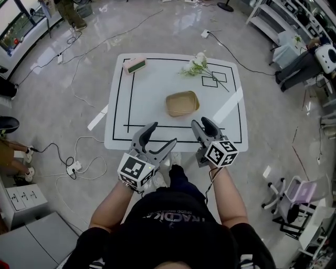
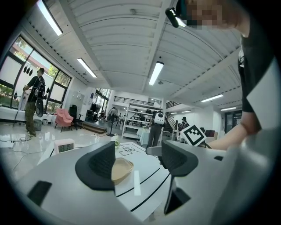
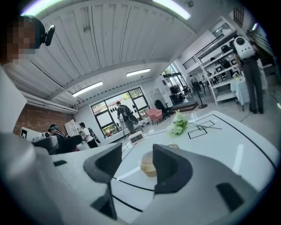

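Two grippers up and nothing in either one, so mostly scenery to report. I'm standing at a white tabletop [image 1: 173, 79] with black lines taped on it, in a big open room with a glossy grey floor [image 1: 58, 100], loose white cables [image 1: 84, 140] trailing to a power strip [image 1: 73, 168], and shelving [image 1: 281, 16] off to the right. At the far left corner of the tabletop there's a pink clock [image 1: 135, 64], and toward the far right a bunch of white flowers [image 1: 198, 65] lying across some small drawn squares. The only container is a shallow tan bowl [image 1: 182, 103] sitting around the middle of the tabletop, and its inside just shows bare tan. My left gripper [image 1: 163, 134] hangs over the near edge with its jaws spread wide and only air between them; its own view just lines the bowl up farther back in that gap. My right gripper [image 1: 202, 123] is a bit farther in over the near black line, jaws apart too but narrower, also with only air between them, aimed roughly at the bowl and short of touching it. Both my forearms are bent in close to my body, grippers side by side.
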The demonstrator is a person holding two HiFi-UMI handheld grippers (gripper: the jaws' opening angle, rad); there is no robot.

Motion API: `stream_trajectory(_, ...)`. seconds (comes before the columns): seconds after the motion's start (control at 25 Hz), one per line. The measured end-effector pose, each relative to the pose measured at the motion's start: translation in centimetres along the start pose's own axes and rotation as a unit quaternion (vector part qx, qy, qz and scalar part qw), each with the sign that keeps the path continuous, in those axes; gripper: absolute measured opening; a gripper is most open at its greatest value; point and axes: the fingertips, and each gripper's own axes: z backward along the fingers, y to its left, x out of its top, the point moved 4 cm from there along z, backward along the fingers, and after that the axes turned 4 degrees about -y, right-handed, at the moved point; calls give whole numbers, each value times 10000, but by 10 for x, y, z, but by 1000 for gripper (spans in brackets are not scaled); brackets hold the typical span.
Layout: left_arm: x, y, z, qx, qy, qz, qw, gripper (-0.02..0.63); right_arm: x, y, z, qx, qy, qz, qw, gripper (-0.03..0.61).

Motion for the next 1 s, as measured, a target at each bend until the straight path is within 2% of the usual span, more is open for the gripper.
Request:
stream_trajectory(0.48, -14, 21, -49, 162, 230, 125, 9995, 321, -28, -71, -37, -301, 438, -996, 9936, 202)
stream_trajectory(0.64, -19, 24, -65, 148, 320, 175, 9992, 321, -38, -92, -46, -402, 528, -1506, 9864, 202)
stream_trajectory(0.84, -28, 27, -79, 139, 436, 256, 9986, 321, -56, -103, -53, -458, 715, -1830, 9794, 202)
stream_trajectory(1.0, -33, 27, -87, 136, 512, 287, 9982, 321, -70, -107, -59, -411, 817, -2369, 9672, 202)
